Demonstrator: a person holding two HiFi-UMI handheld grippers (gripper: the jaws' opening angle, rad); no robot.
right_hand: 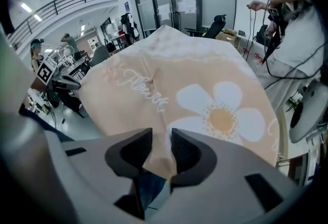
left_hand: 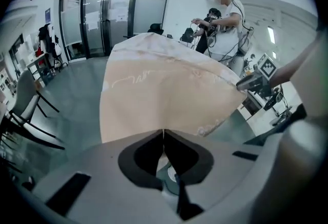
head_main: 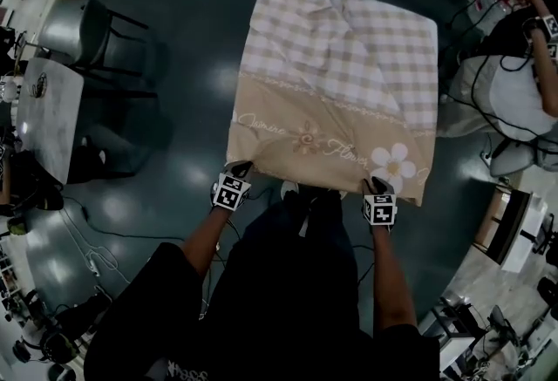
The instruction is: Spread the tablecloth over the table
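My left claw [head_main: 238, 168] stays out of it no further than pinching the near-left corner of the tablecloth [head_main: 336, 83], which holds that hem taut. My right claw [head_main: 376, 187] stands released, the near-right fold loose between its jaws, since the cloth already drapes the tabletop.

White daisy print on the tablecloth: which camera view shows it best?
The right gripper view: the daisy sits large and close, petals and yellow middle clear. The head view shows the daisy small, at the tablecloth's near right corner. The left gripper view shows only beige cloth with faint script, no daisy.
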